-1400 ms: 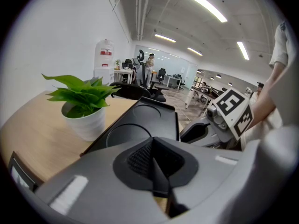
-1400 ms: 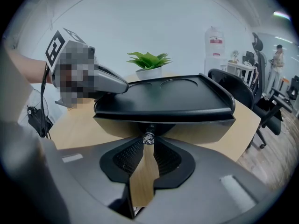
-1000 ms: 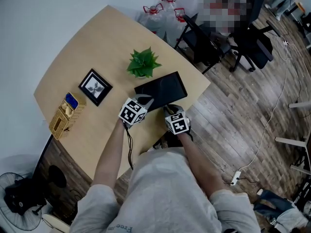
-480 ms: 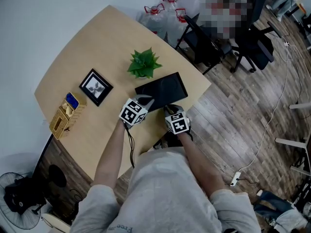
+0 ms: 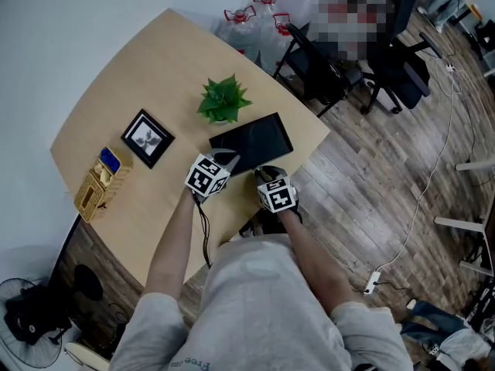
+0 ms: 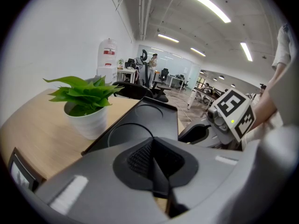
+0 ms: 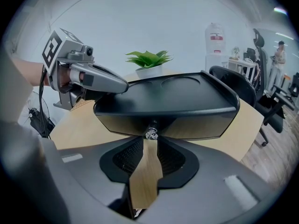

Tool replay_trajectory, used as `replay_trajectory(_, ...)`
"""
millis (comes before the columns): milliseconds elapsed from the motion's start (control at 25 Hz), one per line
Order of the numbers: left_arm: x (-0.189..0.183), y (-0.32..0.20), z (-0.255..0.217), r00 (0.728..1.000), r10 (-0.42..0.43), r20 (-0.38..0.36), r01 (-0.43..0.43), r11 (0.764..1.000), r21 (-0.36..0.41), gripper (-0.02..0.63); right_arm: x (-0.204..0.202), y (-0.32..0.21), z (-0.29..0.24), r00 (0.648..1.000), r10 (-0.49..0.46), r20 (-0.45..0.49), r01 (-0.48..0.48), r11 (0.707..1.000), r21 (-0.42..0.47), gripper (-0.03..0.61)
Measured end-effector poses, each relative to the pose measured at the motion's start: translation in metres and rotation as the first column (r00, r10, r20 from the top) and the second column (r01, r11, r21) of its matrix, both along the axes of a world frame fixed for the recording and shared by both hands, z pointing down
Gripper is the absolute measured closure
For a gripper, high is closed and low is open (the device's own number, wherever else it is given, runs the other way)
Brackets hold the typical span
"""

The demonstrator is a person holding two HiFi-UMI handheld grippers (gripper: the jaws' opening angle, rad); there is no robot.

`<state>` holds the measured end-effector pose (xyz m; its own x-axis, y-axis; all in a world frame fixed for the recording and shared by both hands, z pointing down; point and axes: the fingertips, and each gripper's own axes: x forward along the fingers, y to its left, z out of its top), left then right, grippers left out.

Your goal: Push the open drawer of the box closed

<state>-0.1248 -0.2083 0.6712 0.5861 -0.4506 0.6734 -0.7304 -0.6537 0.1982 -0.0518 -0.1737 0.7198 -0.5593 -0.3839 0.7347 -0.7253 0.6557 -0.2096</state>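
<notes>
Pale wooden counter (image 5: 139,76) by a white wall carries a flat black box (image 5: 251,141) near its right edge, just beside a potted plant (image 5: 223,100). Your left claw (image 6: 153,146) sits at the box's near left corner, jaws together. Your right claw (image 7: 150,141) has its jaws slightly apart, with the drawer knob (image 7: 150,134) at their tips.

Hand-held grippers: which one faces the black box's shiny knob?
The right hand-held gripper, jaws apart, faces the small shiny knob on the black box. The left hand-held gripper, jaws shut, points across its top.
</notes>
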Motion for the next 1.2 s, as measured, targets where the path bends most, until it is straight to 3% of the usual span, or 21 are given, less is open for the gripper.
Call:
replay_trajectory(520,-0.003,-0.004,-0.002,0.999,-0.047,-0.009,0.047,0.999,0.02,0.561,0.033,0.017,-0.011,0.997,0.072,-0.011,-0.071,0.996,0.048,0.506)
replay_trajectory(840,-0.005,-0.004,-0.003,0.996,-0.081,0.045,0.078,0.995,0.068,0.561,0.051,0.04,-0.026,0.993,0.116,0.015,-0.116,0.99,0.081,0.506)
replay_trajectory(1040,-0.005,0.016,-0.025,0.982,-0.189,-0.013,0.189,0.971,0.148,0.561,0.062,0.053,-0.04,0.987,0.153,0.04,-0.157,0.981,0.114,0.506)
replay_trajectory(1200,-0.005,0.053,-0.032,0.95,-0.309,-0.042,0.311,0.936,0.164,0.561,0.062,0.069,-0.044,0.984,0.171,0.055,-0.177,0.977,0.123,0.506)
